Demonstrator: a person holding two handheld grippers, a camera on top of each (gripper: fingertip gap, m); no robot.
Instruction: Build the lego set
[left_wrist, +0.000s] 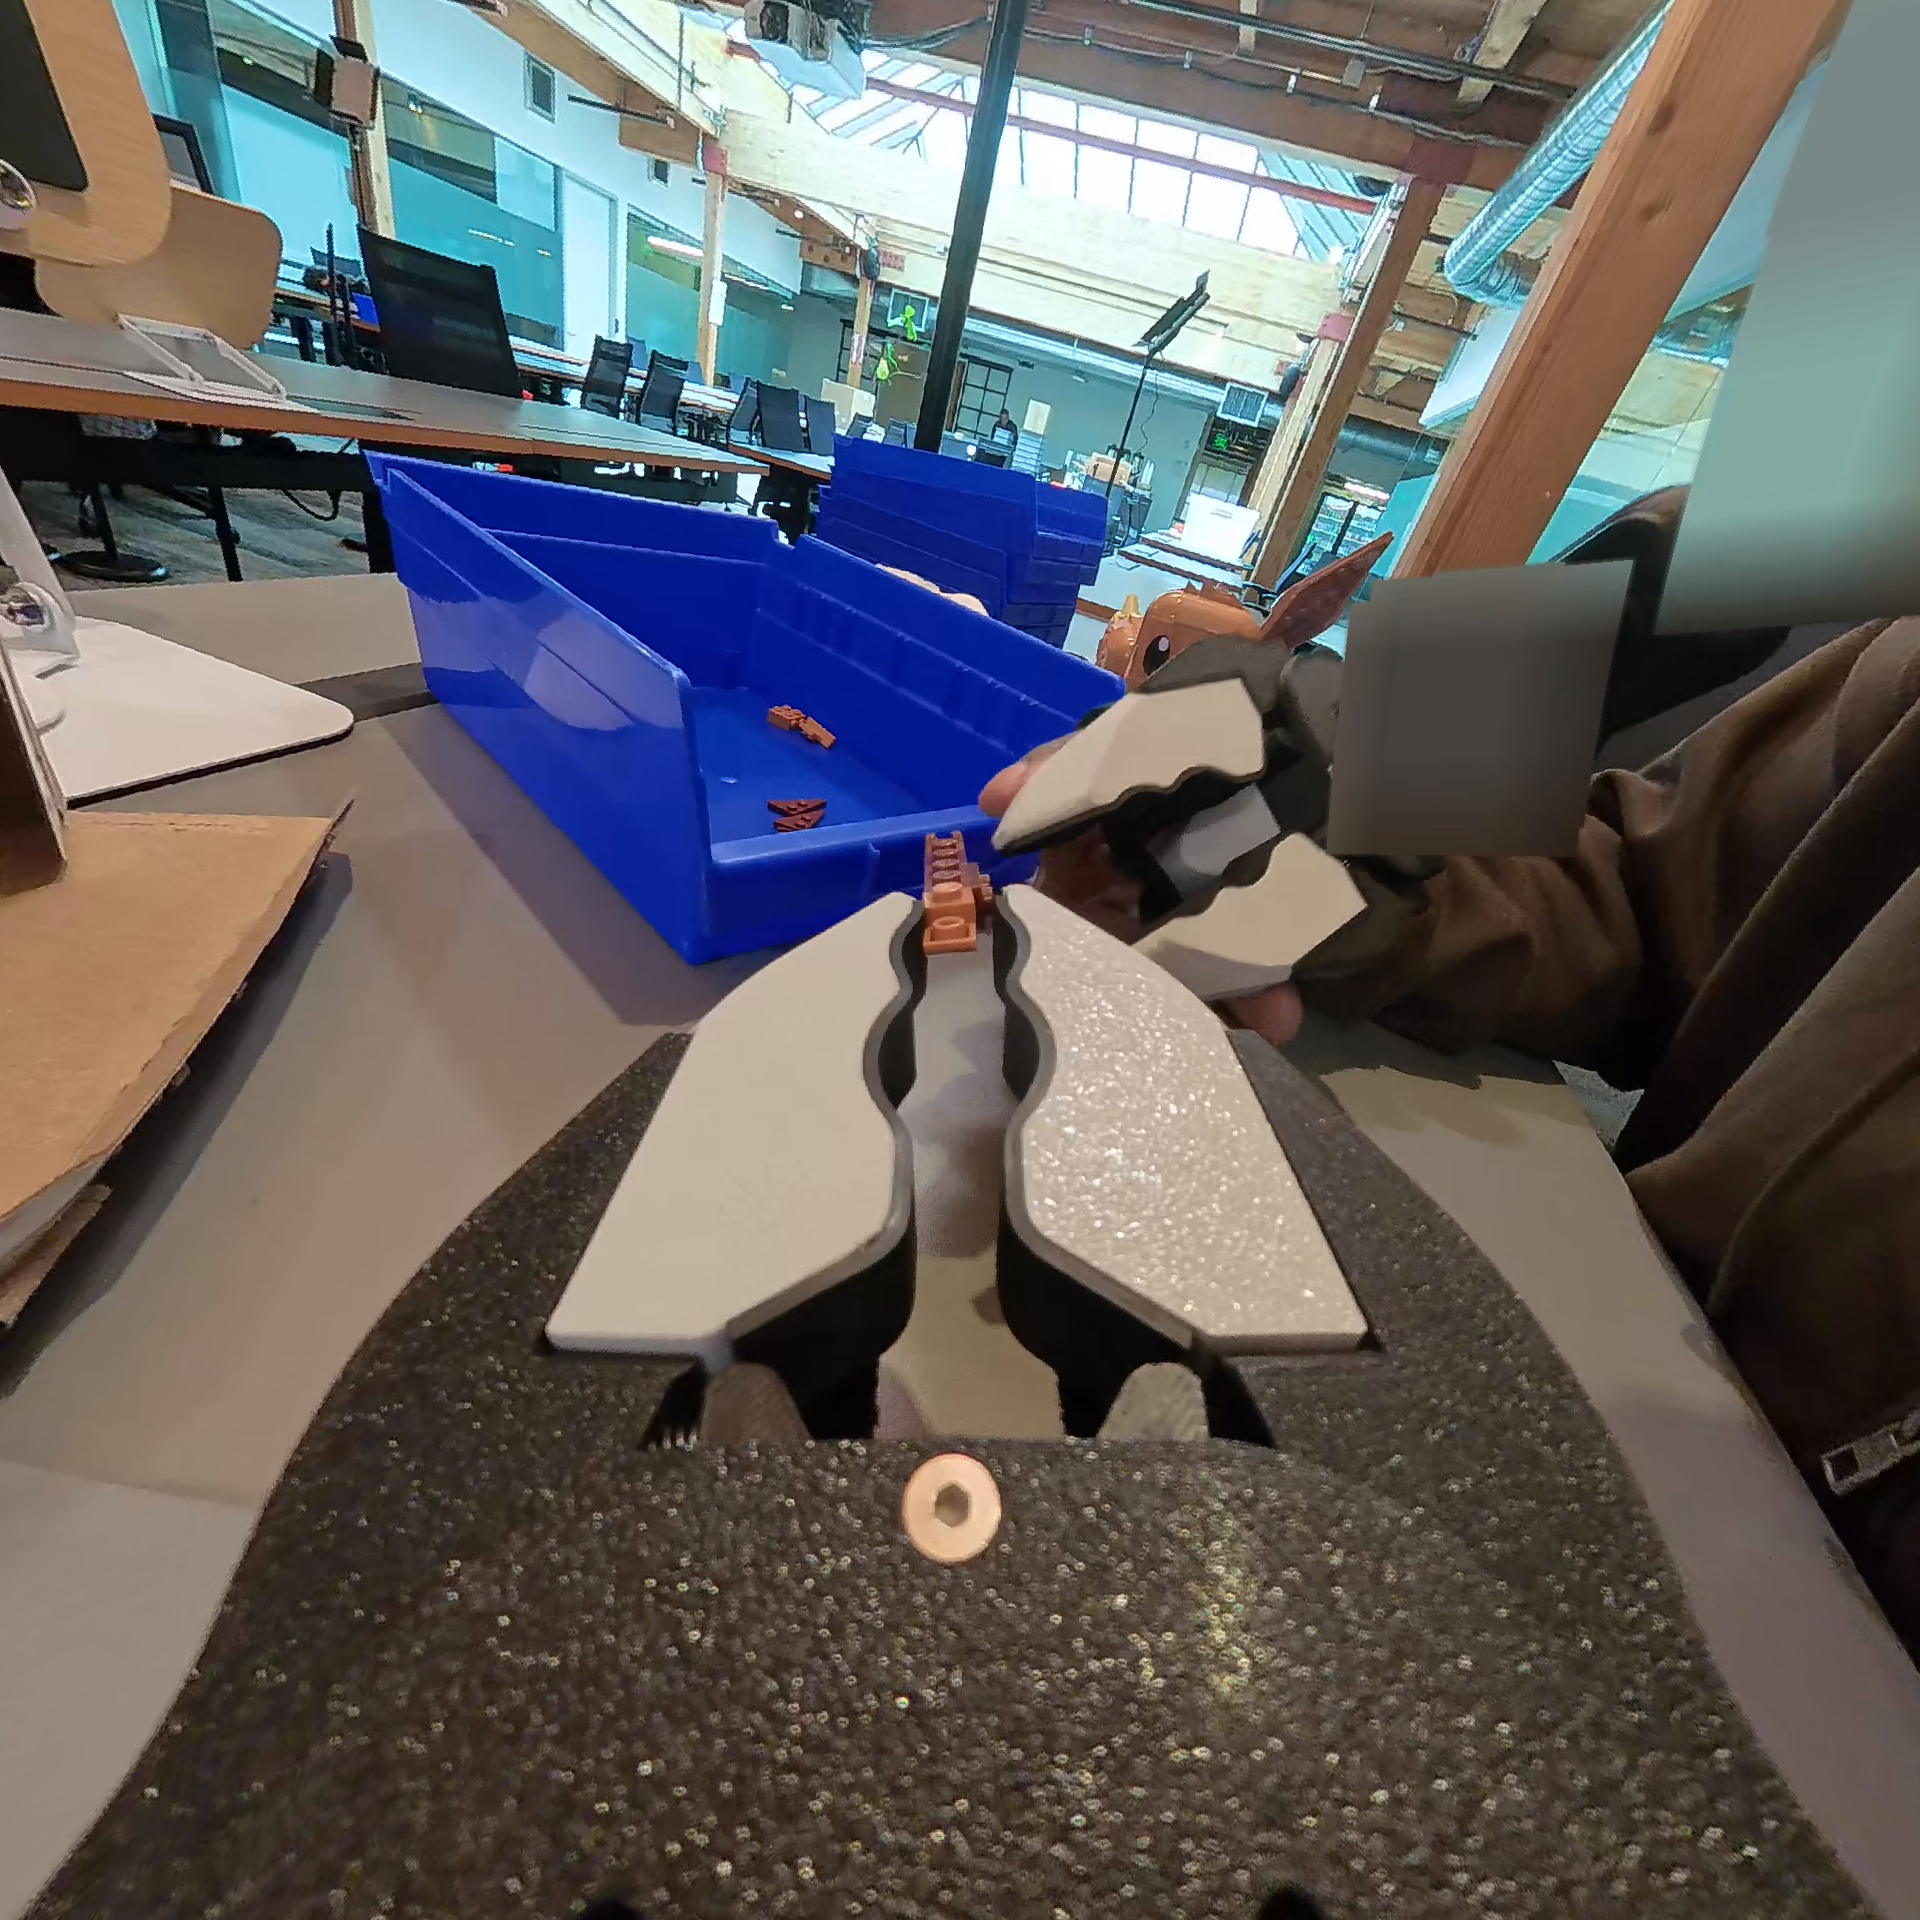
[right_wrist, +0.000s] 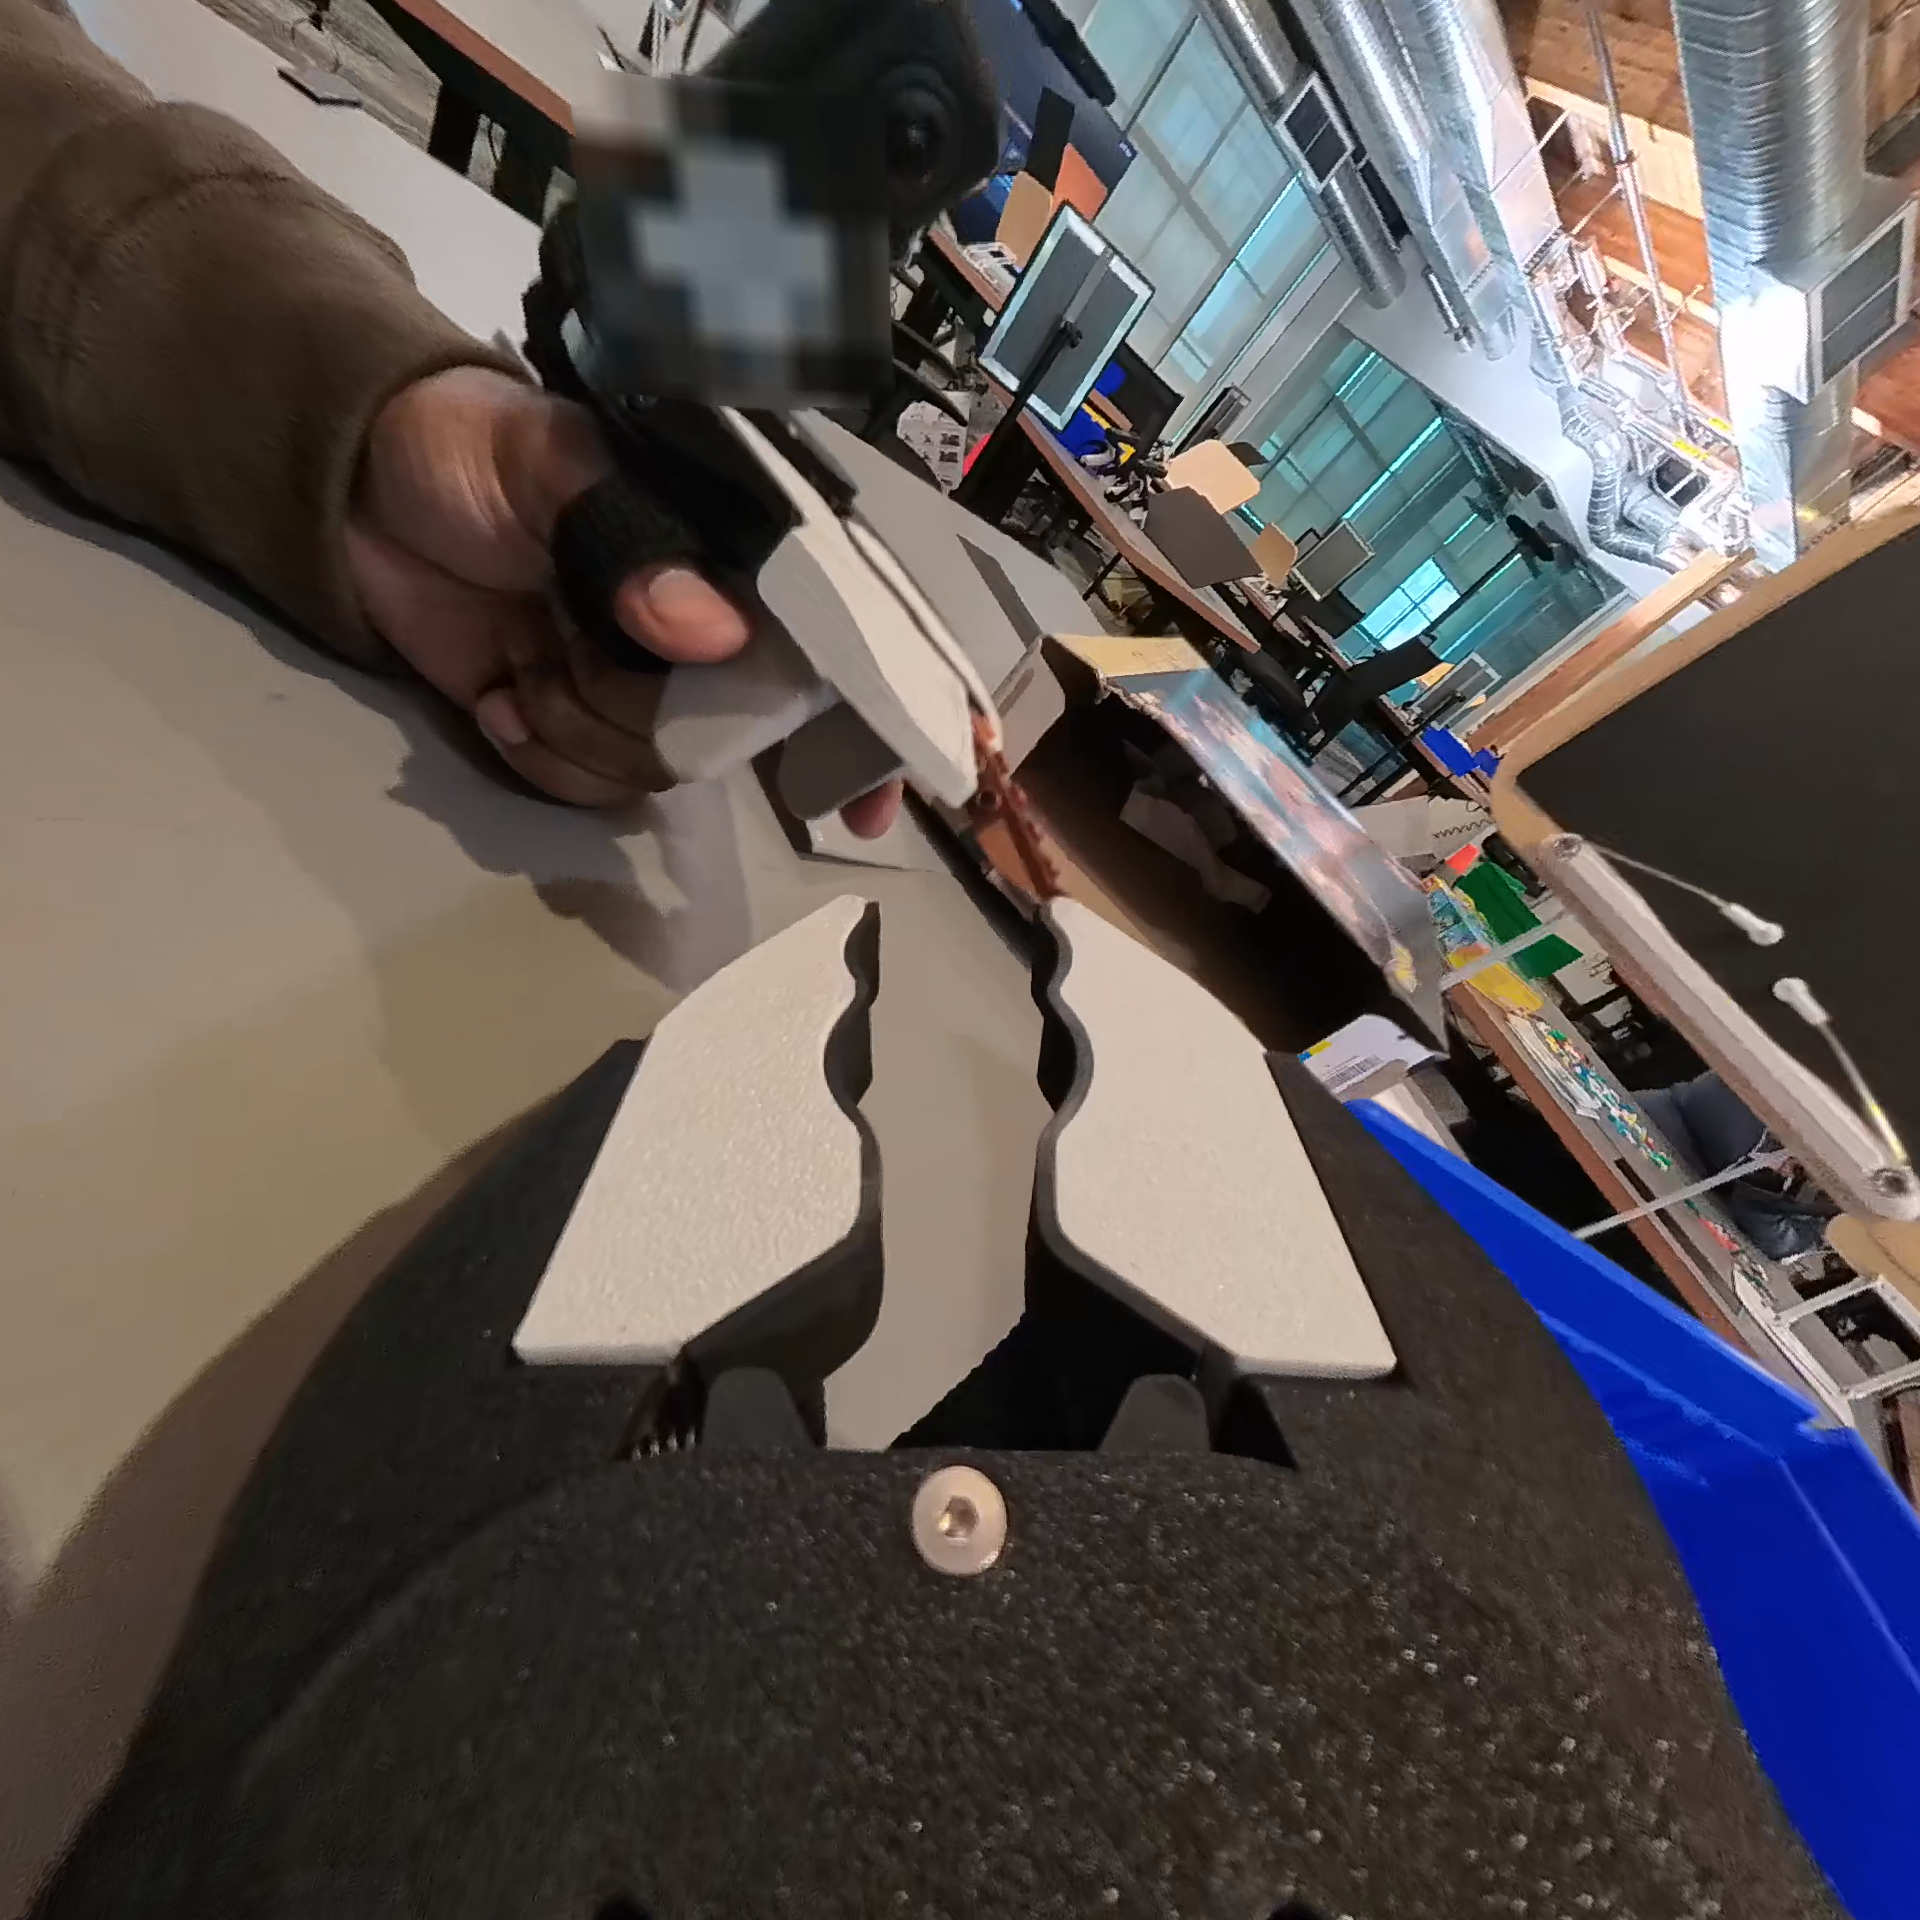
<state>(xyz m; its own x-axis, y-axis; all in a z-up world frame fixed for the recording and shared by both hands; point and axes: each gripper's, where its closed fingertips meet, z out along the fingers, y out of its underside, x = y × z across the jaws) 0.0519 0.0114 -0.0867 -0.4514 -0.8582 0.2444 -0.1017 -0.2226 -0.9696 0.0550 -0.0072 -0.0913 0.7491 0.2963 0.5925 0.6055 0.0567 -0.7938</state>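
Observation:
My left gripper (left_wrist: 956, 914) is shut on a brown brick assembly (left_wrist: 949, 902), a long studded strip with small pieces at its near end, held above the grey table (left_wrist: 436, 997). The strip points toward the blue bin (left_wrist: 582, 665). In the right wrist view the left gripper (right_wrist: 977, 774) holds the same strip (right_wrist: 1023, 842) in the air. My right gripper (right_wrist: 961, 914) is open and empty, with one fingertip (right_wrist: 1070, 930) just below the strip's free end. It also shows in the left wrist view (left_wrist: 1070, 888), open, to the right of the strip.
Several small brown pieces (left_wrist: 800, 724) lie in the blue bin. A stack of blue bins (left_wrist: 956, 530) and a brown brick figure (left_wrist: 1164, 634) stand behind it. Cardboard (left_wrist: 135, 935) lies at the left. An open printed box (right_wrist: 1278, 790) lies beyond the strip. The tips of both grippers are at nearly the same place.

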